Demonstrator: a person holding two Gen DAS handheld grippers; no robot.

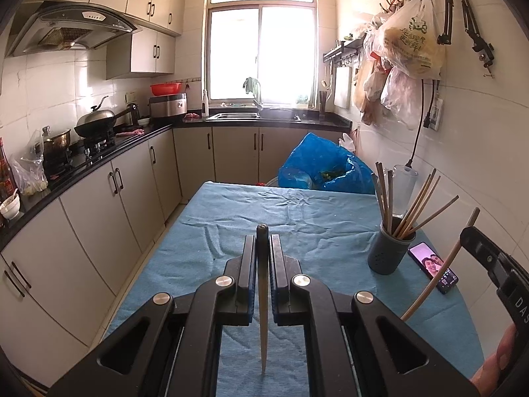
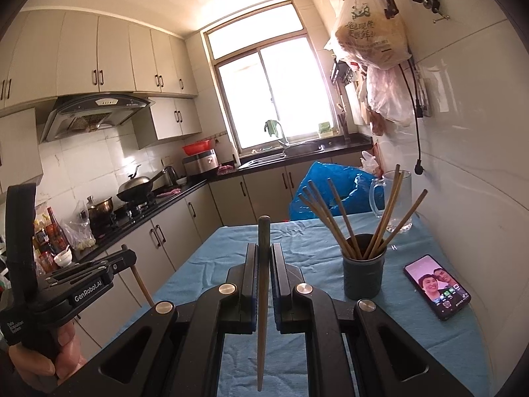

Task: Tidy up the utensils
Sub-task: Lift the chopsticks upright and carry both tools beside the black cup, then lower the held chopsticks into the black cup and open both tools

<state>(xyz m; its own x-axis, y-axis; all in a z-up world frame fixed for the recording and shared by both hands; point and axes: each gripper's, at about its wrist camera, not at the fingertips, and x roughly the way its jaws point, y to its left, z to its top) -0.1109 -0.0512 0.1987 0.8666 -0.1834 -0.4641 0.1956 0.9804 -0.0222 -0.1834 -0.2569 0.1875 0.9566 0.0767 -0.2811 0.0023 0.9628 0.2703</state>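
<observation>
Chopsticks, stored: several upright in grey holder on blue-clothed surface. In transit: left gripper jaws clamp one chopstick; right gripper likewise clamps another. Remaining: deposit both; none loose

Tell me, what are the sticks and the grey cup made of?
The chopsticks look like wood or bamboo: tan, matte, faintly grained. The holder seems matte grey plastic or ceramic; I can't tell which. The mug behind it looks like clear glass.
</observation>
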